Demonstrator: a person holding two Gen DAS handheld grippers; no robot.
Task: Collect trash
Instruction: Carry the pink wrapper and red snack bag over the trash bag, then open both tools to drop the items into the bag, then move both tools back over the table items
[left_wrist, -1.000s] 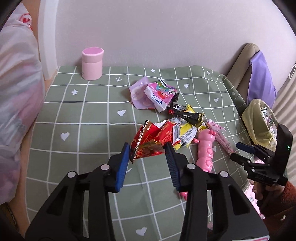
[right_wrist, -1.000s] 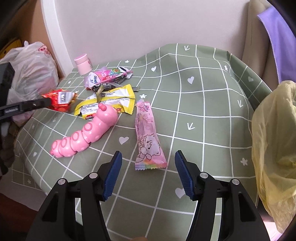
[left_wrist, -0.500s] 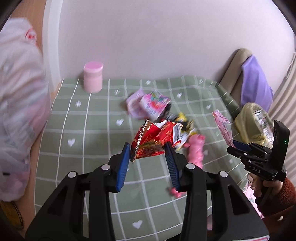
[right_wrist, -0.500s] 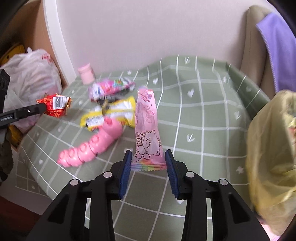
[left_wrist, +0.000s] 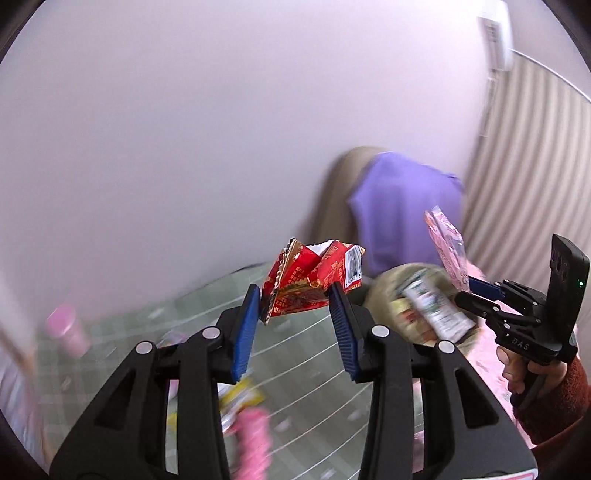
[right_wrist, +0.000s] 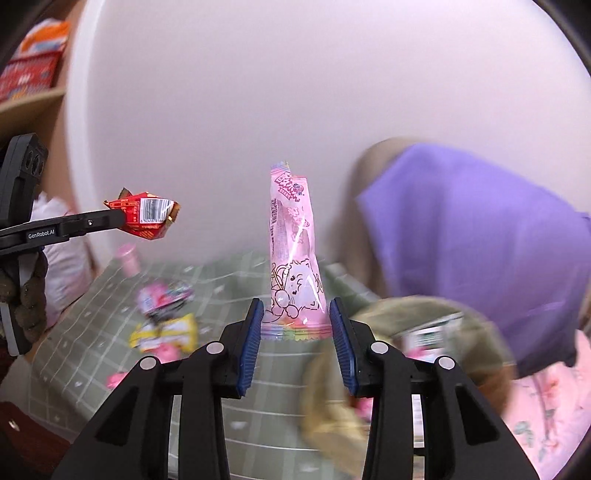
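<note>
Red wrapper (left_wrist: 312, 282) is sitting pinched in the left gripper (left_wrist: 295, 317), above the table (left_wrist: 303, 354). Right gripper (right_wrist: 295, 332) is clamping a pink wrapper (right_wrist: 293, 258), its tip at 12 o'clock; bag (right_wrist: 424, 332) at 4 o'clock.

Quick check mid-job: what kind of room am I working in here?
Probably a home living room or bedroom: a table under a green grid tablecloth strewn with snack wrappers, a chair draped with a purple cloth, and a radiator-like ribbed panel by the wall.
</note>
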